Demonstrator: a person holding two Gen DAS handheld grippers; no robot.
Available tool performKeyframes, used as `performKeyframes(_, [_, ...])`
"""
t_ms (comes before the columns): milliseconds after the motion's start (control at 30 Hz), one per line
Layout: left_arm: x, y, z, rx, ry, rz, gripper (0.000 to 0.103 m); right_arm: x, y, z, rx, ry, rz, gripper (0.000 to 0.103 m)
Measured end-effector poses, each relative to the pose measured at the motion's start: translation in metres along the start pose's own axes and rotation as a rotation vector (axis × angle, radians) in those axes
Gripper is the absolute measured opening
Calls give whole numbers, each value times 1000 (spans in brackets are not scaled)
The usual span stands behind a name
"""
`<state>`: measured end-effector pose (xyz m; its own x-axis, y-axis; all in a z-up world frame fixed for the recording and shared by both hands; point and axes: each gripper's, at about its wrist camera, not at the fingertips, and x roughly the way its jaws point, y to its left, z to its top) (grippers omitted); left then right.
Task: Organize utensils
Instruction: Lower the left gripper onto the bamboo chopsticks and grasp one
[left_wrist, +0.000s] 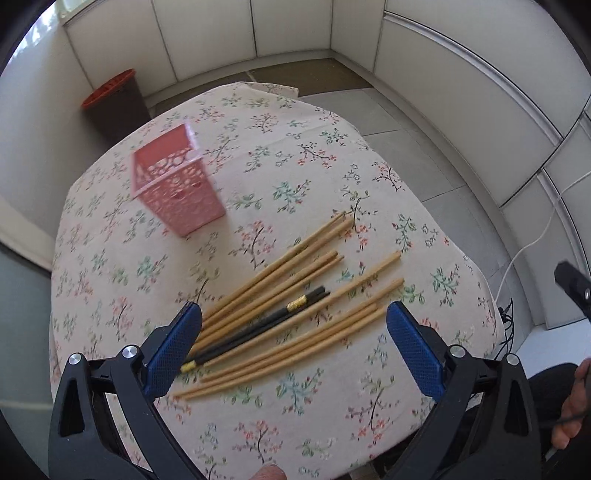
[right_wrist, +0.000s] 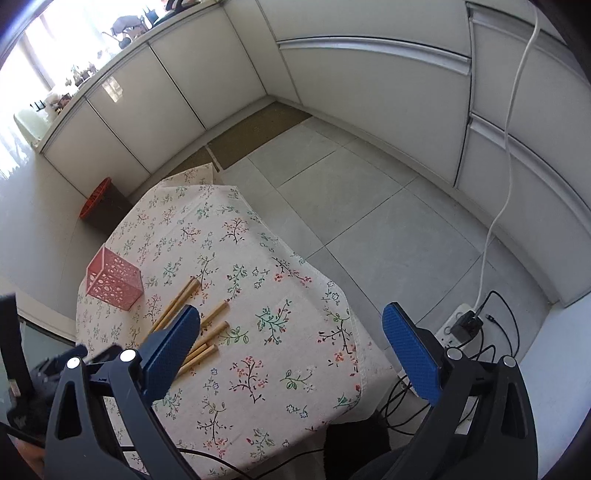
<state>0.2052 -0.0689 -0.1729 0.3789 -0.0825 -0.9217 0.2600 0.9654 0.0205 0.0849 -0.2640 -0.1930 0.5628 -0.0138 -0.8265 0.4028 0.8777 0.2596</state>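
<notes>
Several bamboo chopsticks (left_wrist: 295, 291) and a black pair with gold bands (left_wrist: 266, 325) lie loose on the floral tablecloth (left_wrist: 295, 166). A pink perforated holder (left_wrist: 177, 184) stands upright to their far left. My left gripper (left_wrist: 293, 343) is open and empty, held above the near ends of the chopsticks. My right gripper (right_wrist: 291, 347) is open and empty above the table's right part; the chopsticks (right_wrist: 207, 332) lie beside its left finger (right_wrist: 170, 354), and the pink holder (right_wrist: 114, 280) is further left.
A brown bin with an orange lid (left_wrist: 114, 99) stands on the floor beyond the table. A power strip with cables (right_wrist: 461, 328) lies on the floor to the right. White cabinets (right_wrist: 369, 81) line the walls.
</notes>
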Motion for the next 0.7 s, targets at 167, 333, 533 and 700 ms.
performKeyframes(167, [64, -4, 54, 15, 174, -46, 86, 24, -9, 4, 35, 77, 37, 96])
performKeyframes(333, [110, -4, 83, 27, 295, -51, 65, 37, -10, 6, 45, 124, 35, 96])
performKeyframes(533, [130, -5, 90, 77, 327, -46, 53, 47, -12, 5, 68, 172, 45, 96])
performKeyframes(700, [142, -6, 84, 111, 345, -27, 44, 51, -6, 3, 43, 187, 39, 96])
